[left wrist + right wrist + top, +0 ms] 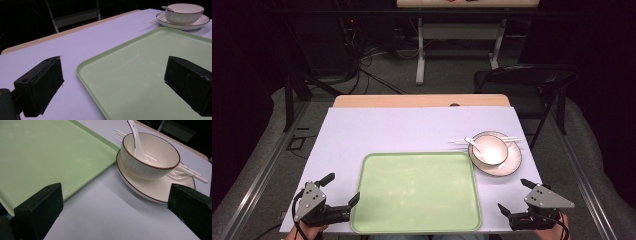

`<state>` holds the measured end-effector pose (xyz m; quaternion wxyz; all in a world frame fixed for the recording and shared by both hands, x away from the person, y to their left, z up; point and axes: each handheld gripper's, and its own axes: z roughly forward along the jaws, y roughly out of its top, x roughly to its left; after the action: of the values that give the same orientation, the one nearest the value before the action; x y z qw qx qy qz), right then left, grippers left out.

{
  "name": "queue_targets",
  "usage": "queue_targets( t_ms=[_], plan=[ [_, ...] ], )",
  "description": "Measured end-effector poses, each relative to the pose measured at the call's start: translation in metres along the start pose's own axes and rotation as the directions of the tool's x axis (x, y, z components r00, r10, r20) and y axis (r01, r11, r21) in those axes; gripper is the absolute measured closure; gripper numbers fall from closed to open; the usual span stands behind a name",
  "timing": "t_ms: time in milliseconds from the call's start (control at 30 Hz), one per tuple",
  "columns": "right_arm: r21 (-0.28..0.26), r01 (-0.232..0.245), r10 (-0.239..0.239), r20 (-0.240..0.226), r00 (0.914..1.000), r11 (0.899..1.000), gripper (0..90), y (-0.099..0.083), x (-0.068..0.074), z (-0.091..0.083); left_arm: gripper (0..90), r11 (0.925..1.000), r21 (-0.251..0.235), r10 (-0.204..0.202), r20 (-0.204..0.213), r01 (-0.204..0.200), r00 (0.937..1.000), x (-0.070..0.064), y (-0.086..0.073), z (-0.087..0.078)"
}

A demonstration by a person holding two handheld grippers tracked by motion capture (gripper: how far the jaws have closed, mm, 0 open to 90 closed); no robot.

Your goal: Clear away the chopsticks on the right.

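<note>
A pale green tray (417,192) (140,72) (45,155) lies at the table's near middle, with nothing on it. To its right, a cream bowl (488,149) (184,13) (150,157) sits on a matching plate (508,165) (160,188). A white spoon (474,143) (137,142) rests in the bowl, and white chopsticks (512,138) (191,173) lie across the plate behind it. My left gripper (341,190) (112,82) stands open at the tray's near left corner. My right gripper (515,196) (115,207) stands open just near the plate.
The table (377,130) is covered in a pale lavender sheet. A black folding chair (532,80) stands past the far right corner. Another table's legs (419,50) and cables sit on the floor beyond.
</note>
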<state>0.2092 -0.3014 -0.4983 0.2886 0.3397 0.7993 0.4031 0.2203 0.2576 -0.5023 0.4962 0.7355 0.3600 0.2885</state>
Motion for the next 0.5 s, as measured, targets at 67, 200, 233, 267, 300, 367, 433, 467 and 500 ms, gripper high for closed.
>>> queue_targets(
  t_ms=[67,200,233,267,300,367,433,467,500],
  plan=[
    [0.0,0.001,-0.001,0.0,1.0,1.0,0.0,-0.0003,-0.0007,0.0004,1.9,1.0,-0.002,-0.001,0.0,0.001,1.0,0.0001,0.0,-0.0001],
    [0.009,0.004,-0.004,-0.01,0.9999,1.0,0.0,-0.0003,-0.0016,0.0018,1.8,1.0,0.0,-0.002,-0.001,0.002,1.0,0.0005,0.0002,0.0004],
    [0.02,0.005,-0.004,-0.018,0.9998,1.0,0.0,-0.0004,-0.002,0.003,1.7,1.0,0.001,-0.001,0.0,0.001,1.0,0.0004,0.0002,0.0007],
    [0.02,0.005,-0.004,-0.018,0.9998,1.0,0.0,-0.0004,-0.002,0.003,1.7,1.0,0.002,-0.001,0.0,0.001,1.0,0.0006,0.0002,0.0008],
    [0.022,0.004,-0.004,-0.02,0.9998,1.0,0.0,-0.0004,-0.0022,0.0034,1.8,1.0,0.0,-0.005,-0.004,0.005,1.0,0.0006,0.0001,0.0013],
    [0.041,0.018,-0.017,-0.025,0.9995,0.999,0.0,0.0008,-0.0032,0.0049,1.7,1.0,0.001,-0.005,0.0,0.005,1.0,0.0012,0.0,0.001],
    [0.037,0.016,-0.016,-0.004,0.9999,0.999,0.0,0.0026,-0.0047,0.0049,1.8,0.9999,-0.002,-0.011,-0.003,0.011,0.9999,0.0017,-0.0004,0.0014],
    [0.047,0.014,-0.013,-0.015,0.9998,0.999,0.0,0.0043,-0.0076,0.0063,1.4,0.9999,0.003,-0.013,-0.003,0.013,0.9999,0.0019,0.0,0.0014],
    [0.047,0.014,-0.013,-0.015,0.9998,0.999,0.0,0.0043,-0.0076,0.0063,1.4,0.9999,0.008,-0.01,-0.002,0.01,0.9999,0.0017,0.0004,0.0018]
  ],
)
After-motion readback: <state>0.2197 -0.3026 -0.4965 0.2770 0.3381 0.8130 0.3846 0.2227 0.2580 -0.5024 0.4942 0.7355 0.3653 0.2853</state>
